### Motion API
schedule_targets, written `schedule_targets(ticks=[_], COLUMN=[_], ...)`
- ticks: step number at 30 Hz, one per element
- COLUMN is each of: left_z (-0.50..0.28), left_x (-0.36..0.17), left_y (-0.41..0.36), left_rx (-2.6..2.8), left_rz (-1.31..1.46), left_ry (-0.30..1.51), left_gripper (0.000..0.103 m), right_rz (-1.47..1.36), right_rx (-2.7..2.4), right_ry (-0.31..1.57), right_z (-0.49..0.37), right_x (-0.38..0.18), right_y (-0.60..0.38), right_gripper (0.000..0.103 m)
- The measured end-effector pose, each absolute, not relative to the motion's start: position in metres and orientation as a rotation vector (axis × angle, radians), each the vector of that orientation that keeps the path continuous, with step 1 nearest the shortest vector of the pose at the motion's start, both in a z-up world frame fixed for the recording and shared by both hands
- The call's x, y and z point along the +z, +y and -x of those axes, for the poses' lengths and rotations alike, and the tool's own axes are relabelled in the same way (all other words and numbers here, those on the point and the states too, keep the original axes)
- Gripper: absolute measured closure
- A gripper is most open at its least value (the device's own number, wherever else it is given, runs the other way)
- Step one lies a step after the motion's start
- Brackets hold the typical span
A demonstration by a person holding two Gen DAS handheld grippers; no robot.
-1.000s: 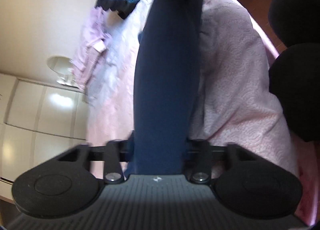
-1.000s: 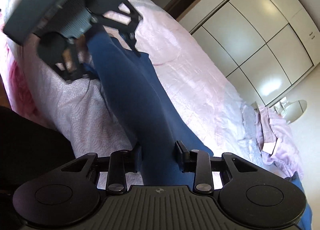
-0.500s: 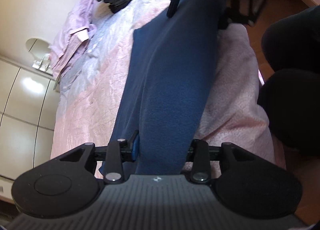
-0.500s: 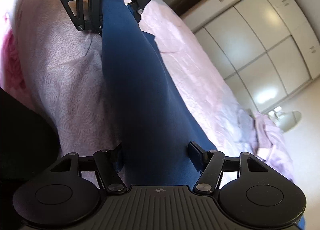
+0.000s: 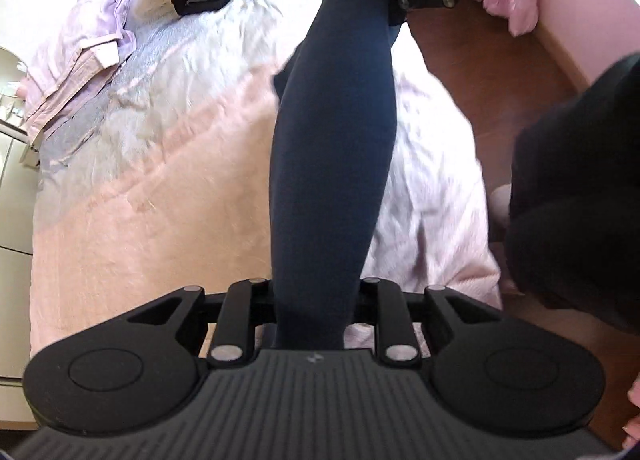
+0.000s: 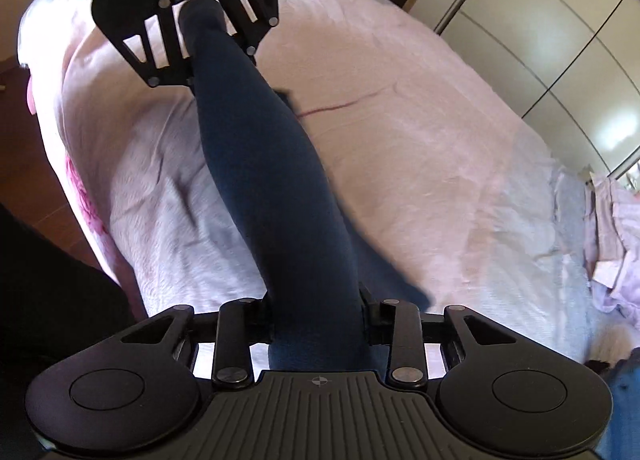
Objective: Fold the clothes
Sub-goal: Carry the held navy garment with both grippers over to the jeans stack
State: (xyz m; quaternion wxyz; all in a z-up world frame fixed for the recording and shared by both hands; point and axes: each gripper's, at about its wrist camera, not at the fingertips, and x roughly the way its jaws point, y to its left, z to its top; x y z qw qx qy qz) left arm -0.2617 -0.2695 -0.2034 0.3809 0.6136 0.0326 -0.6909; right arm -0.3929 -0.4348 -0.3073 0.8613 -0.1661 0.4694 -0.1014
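Left gripper (image 5: 314,300) clamped on one end of navy garment (image 5: 332,148) | right gripper (image 6: 318,318) clamped on the other end | garment stretched taut between them above pink bedspread (image 6: 420,148) | risk: uneven pull could slip cloth from a jaw, dropping that end crooked.

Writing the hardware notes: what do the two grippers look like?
Both match: the left gripper and right gripper are matte black, with a ribbed grey centre plate bearing a small mark, round side discs, slotted link arms and silver pivot pins. No cables visible.
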Motion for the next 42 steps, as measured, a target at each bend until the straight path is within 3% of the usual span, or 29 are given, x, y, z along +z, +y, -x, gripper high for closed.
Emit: schedule_targets(ticks=[6, 14, 21, 28, 30, 33, 38, 41, 42], left_z=[0.277, 0.346, 0.438, 0.52, 0.534, 0.552, 0.581, 0.587, 0.587], left_x=[-0.119, -0.043, 0.012, 0.035, 0.021, -0.043, -0.2, -0.23, -0.229], left_y=[-0.306, -0.412, -0.581, -0.783, -0.823, -0.859, -0.881, -0.868, -0.866], left_rx=[-1.846, -1.954, -1.924, -1.751, -1.708, -1.695, -1.725, -1.67, -1.668], left_rz=[-1.524, -1.429, -1.307, -1.2, -1.167, -1.16, -1.402, -1.361, -1.331], left_ry=[0.055, -0.276, -0.591, -0.703, -0.745, -0.785, -0.758, -0.813, -0.798], left_gripper=[0.083, 0.083, 0.083, 0.083, 0.083, 0.082, 0.077, 0.08, 0.075], right_rz=[0.307, 0.313, 0.418, 0.602, 0.658, 0.724, 0.688, 0.647, 0.671], right_rx=[-0.231, -0.481, -0.742, -0.845, -0.867, -0.889, -0.786, -0.722, -0.74], right_ry=[1.07, 1.096, 1.043, 0.955, 0.931, 0.913, 1.025, 1.096, 1.071], right_z=[0.416, 0.489, 0.584, 0.672, 0.69, 0.713, 0.741, 0.752, 0.756], right_x=[-0.201, -0.092, -0.015, 0.033, 0.033, 0.006, -0.117, -0.178, -0.182], right_y=[-0.438, -0.482, -0.595, -0.784, -0.831, -0.882, -0.916, -0.911, -0.903], right_gripper=[0.07, 0.07, 0.07, 0.07, 0.069, 0.069, 0.068, 0.059, 0.058])
